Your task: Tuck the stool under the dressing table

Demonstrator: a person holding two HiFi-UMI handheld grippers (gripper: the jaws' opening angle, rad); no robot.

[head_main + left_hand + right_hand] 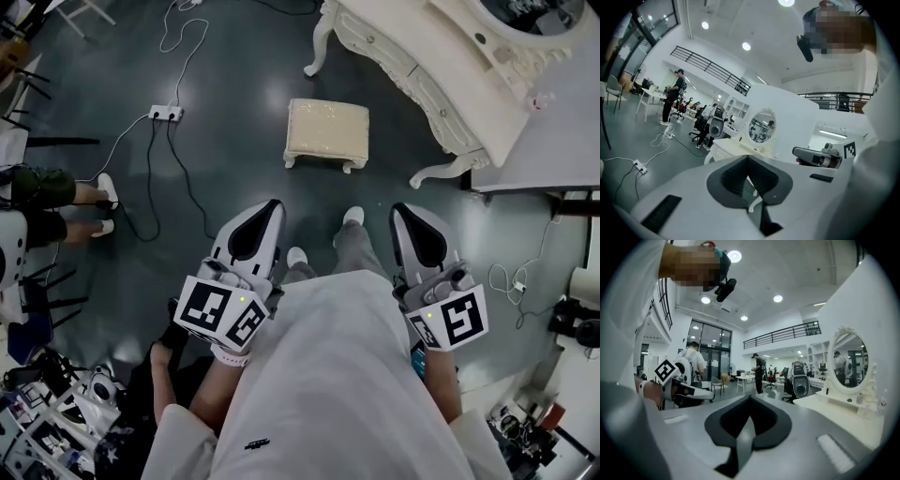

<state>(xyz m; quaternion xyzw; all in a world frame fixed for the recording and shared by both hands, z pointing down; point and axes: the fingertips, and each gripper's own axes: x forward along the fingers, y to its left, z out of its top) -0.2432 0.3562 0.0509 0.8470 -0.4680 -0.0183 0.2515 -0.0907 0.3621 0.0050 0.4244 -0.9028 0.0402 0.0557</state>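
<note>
The stool (326,134) stands on the floor at upper centre, clear of the dressing table (441,66) at upper right, so the whole tuck remains. Left gripper (272,206) and right gripper (402,210) are pressed together, empty.

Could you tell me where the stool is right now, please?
In the head view the stool stands on the floor at upper centre, just left of the dressing table, not under it.
</note>
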